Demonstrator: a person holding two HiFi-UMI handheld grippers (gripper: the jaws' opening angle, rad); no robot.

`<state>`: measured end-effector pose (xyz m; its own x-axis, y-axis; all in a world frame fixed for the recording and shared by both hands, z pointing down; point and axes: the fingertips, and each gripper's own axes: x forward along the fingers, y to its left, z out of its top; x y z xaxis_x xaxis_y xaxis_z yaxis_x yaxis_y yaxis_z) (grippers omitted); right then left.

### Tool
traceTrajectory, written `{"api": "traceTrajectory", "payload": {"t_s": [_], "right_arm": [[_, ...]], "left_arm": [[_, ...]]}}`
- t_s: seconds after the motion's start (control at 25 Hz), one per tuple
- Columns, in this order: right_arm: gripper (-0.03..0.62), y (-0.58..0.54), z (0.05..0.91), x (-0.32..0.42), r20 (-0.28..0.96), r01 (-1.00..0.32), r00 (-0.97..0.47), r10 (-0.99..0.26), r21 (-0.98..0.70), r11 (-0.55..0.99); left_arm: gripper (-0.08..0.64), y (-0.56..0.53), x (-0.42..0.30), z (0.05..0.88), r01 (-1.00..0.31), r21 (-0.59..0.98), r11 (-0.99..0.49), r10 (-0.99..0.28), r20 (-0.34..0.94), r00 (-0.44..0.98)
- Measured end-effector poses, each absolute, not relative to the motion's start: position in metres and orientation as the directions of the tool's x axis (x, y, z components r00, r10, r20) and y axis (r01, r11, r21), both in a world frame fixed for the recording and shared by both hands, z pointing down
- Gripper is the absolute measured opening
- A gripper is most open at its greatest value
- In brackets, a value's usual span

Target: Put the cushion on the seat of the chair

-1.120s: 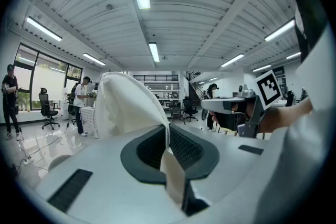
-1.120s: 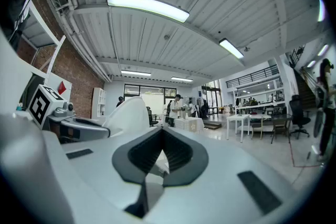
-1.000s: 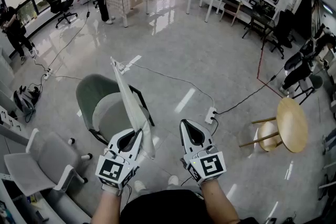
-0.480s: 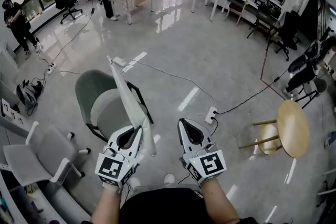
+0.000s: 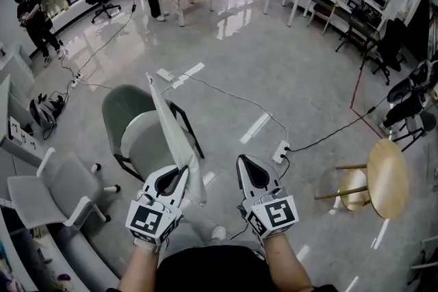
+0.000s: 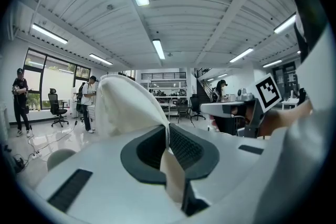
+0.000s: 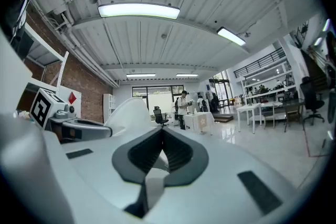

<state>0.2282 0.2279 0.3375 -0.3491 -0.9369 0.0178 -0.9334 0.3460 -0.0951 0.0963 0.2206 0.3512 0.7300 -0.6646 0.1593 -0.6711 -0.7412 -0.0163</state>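
Left gripper [image 5: 179, 174]: clenched on one edge of the cushion [image 5: 171, 130]. In the left gripper view the white fabric passes between the two closed jaws and rises above them.

Scene, left to right in the head view:

1. Grey office chair [image 5: 48, 191]: stands at the far left edge, well apart from both grippers.
2. Chair [image 5: 123, 116]: green shell with black frame, left of and beyond the left gripper. Its seat [image 5: 145, 146] is pale and bare.
3. Cushion: white and flat, held on edge and nearly upright. It runs from the left gripper's jaws up to a free top corner. In this view it crosses the right side of the chair. It does not lie on the seat.
4. Right gripper [image 5: 245, 164]: just beside the left gripper and level with it. In the right gripper view its jaws meet at the tips, clenched with nothing gripped.
5. Power strip [image 5: 280, 152]: white, on the glossy grey floor beyond the right gripper, with a black cable leading off to the right.
6. Round wooden stool [image 5: 387, 178]: stands at the right, well apart from the chair.
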Motion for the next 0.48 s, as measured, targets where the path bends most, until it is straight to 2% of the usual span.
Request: {"api": "traceTrajectory", "payload": {"t_s": [0.48], "right_arm": [[0.008, 0.150, 0.352, 0.218, 0.068, -0.936, -0.348, -0.935, -0.067, 0.344]], "left_arm": [[0.029, 0.140, 0.087, 0.373, -0.664, 0.024, -0.747, -0.652, 0.167, 0.740]]}}
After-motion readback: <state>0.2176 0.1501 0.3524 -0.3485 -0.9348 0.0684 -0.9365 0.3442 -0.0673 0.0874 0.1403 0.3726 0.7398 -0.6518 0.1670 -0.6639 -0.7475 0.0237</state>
